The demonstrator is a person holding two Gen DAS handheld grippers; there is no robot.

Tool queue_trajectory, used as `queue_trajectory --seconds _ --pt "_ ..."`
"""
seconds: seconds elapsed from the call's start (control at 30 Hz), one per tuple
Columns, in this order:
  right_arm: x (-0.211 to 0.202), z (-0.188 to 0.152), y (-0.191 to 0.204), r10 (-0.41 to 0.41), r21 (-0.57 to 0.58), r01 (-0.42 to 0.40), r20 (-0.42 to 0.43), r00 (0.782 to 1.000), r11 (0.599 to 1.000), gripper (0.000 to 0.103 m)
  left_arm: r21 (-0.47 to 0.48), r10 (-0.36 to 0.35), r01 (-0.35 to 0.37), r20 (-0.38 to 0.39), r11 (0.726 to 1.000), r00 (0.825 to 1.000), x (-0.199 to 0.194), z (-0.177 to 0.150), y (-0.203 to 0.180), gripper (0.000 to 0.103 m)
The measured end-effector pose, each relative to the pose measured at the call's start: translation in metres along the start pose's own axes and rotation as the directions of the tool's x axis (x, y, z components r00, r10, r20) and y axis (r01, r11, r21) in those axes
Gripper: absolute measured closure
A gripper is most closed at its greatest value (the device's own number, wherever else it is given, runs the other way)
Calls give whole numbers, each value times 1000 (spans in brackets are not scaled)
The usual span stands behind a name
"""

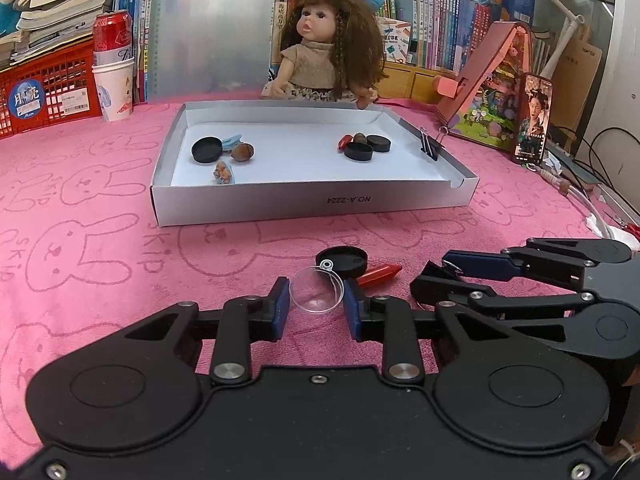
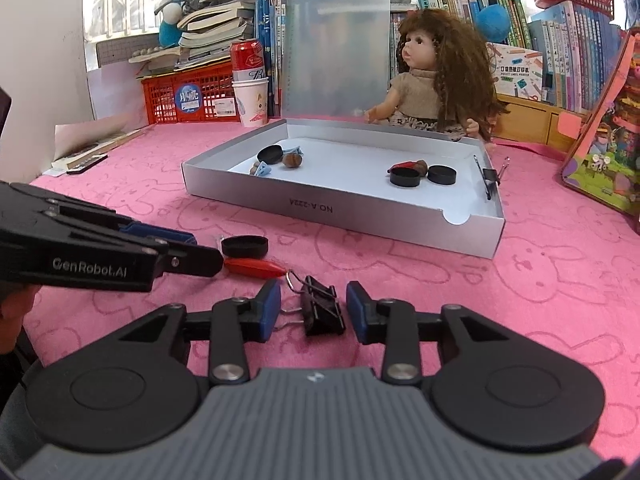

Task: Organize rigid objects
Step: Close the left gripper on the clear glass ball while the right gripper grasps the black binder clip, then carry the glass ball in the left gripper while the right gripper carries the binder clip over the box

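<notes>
Left wrist view: the left gripper [image 1: 316, 310] stands with its jaws apart low in the frame, a clear plastic dome [image 1: 317, 290] lying between the blue pads; whether the right pad touches its rim is hard to tell.
Just beyond the dome: a black cap [image 1: 342, 260] and a red bullet-shaped piece [image 1: 380, 274] on the pink rabbit-print cloth [image 1: 100, 240], both in the path toward the tray.
Tray: the shallow silver box [image 1: 312, 200] sits mid-frame; inside at left a black disc [image 1: 207, 150], a brown nut [image 1: 242, 152] and a small figure [image 1: 223, 172]; inside at right two black discs [image 1: 366, 148].
Tray wall: a black binder clip [image 1: 429, 146] is clipped on the right rim.
Right gripper: in its own view the right gripper [image 2: 313, 310] is spread wide, a loose binder clip [image 2: 322, 310] lying between the pads and touching neither.
Behind the tray: a doll [image 1: 328, 48]; upper left, a red can [image 1: 112, 38] in a paper cup [image 1: 114, 90] beside a red crate [image 1: 48, 88]; at right, a lit phone [image 1: 534, 118].
</notes>
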State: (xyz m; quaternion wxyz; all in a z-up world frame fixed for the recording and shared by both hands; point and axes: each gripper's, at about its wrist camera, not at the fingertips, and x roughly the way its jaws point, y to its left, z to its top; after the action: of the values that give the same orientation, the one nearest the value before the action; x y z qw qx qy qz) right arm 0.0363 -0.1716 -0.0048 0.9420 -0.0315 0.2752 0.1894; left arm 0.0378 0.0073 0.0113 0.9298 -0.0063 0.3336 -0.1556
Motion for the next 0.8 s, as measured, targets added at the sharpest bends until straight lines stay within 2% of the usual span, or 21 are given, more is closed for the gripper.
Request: queue_trajectory --seconds 0.07,0.1,0.17,0.53,0.8 --pt "-1 0 -1 -1 7 1 -2 1000 1000 50 1 2 -2 3 1000 1000 -1 0 0 76" --pt "-1 0 -1 0 11 0 -3 1000 1000 64 0 3 -3 3 1000 1000 -2 0 0 76" --pt "-1 0 -1 -7 11 7 -4 1000 1000 76 0 4 -4 5 1000 1000 -2 1 0 76" --pt "-6 5 2 -28 -5 28 22 999 1000 78 1 20 -20 24 1000 1000 -6 7 1 76" --pt "-6 25 -6 -61 16 61 49 997 998 78 -5 33 -33 58 999 998 -8 26 4 76"
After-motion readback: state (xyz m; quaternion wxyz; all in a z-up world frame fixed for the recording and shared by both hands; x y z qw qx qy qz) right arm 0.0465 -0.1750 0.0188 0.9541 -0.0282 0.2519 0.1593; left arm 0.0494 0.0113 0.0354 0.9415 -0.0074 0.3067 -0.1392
